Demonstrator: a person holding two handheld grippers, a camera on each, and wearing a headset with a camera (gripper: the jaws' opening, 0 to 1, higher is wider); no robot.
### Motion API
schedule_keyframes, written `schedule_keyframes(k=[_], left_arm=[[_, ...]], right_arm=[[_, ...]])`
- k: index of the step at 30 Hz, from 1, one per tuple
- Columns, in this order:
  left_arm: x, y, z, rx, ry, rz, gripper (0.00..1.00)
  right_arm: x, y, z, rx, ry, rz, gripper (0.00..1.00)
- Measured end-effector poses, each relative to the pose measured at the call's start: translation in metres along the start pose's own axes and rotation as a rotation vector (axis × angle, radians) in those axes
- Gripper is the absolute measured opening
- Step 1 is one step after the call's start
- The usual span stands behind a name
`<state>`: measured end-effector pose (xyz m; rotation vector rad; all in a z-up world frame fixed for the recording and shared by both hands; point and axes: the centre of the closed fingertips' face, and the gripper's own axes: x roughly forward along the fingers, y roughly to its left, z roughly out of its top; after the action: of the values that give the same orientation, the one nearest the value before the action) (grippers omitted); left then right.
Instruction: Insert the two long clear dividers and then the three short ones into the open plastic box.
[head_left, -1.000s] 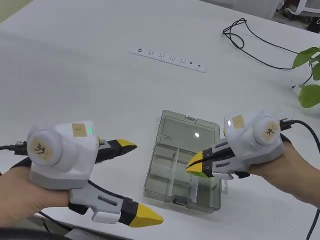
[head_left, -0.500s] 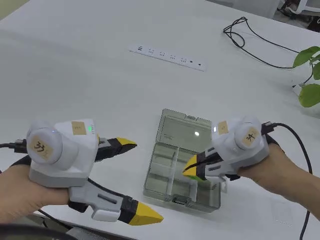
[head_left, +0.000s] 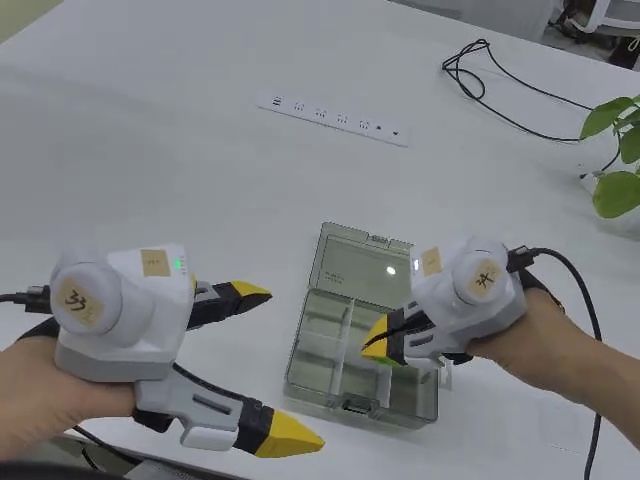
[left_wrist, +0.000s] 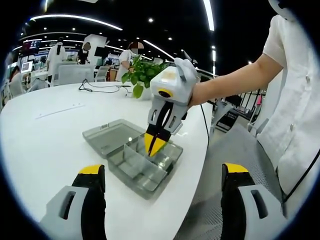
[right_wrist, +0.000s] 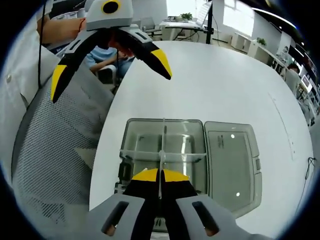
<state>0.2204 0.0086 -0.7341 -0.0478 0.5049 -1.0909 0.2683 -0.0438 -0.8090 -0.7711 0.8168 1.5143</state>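
Right gripper view: the right gripper (right_wrist: 160, 176) has its jaws drawn almost together, the yellow tips pinching a thin clear divider (right_wrist: 163, 137) seen edge-on. The divider runs from the tips towards 12 o'clock, across the middle of the open plastic box (right_wrist: 140, 137), which sits on the white table (right_wrist: 215, 80). A second clear strip (right_wrist: 185, 156) lies across the box from 9 to 3 o'clock and meets the held divider near the tips. Whether the held divider is seated in the box I cannot tell. The lid (right_wrist: 232, 165) lies open and flat at the box's 3 o'clock side. At 11 o'clock in this view the left gripper (right_wrist: 111, 70) hangs above the table edge, its jaws spread wide with nothing between them.

The left gripper view shows the same wide gap. Its own yellow-tipped jaws rise far apart at 7 and 5 o'clock, gripping and touching nothing. The box lies just beyond them, and the right gripper's closed tips point down into it.

In the head view the box sits at 5 o'clock from centre, its lid towards 12 o'clock. The right gripper comes in from 4 o'clock with its tips over the box's middle. The left gripper is at 8 o'clock, apart from the box. A power strip (head_left: 335, 115) lies at 12 o'clock, a black cable (head_left: 445, 68) at 1 o'clock and a plant (head_left: 612, 190) at 3 o'clock.
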Motion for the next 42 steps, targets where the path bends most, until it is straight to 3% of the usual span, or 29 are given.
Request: schedule_keyframes(k=[7,18,27,42], left_arm=[[0.0,0.002,0.002,0.004,-0.003,0.0,0.99],[-0.001,0.003,0.001,0.009,-0.001,0.006,0.99],[-0.003,0.003,0.0,0.007,0.0,0.015,1.0],[-0.005,0.001,0.004,0.016,-0.002,0.02,1.0]], right_arm=[[0.004,0.0,-0.002,-0.01,0.032,-0.012,0.02],[0.005,-0.001,-0.004,-0.009,0.029,-0.022,0.03],[-0.003,-0.001,-0.002,0.036,-0.004,-0.029,0.09],[-0.033,-0.003,0.009,0.139,-0.13,-0.073,0.24]])
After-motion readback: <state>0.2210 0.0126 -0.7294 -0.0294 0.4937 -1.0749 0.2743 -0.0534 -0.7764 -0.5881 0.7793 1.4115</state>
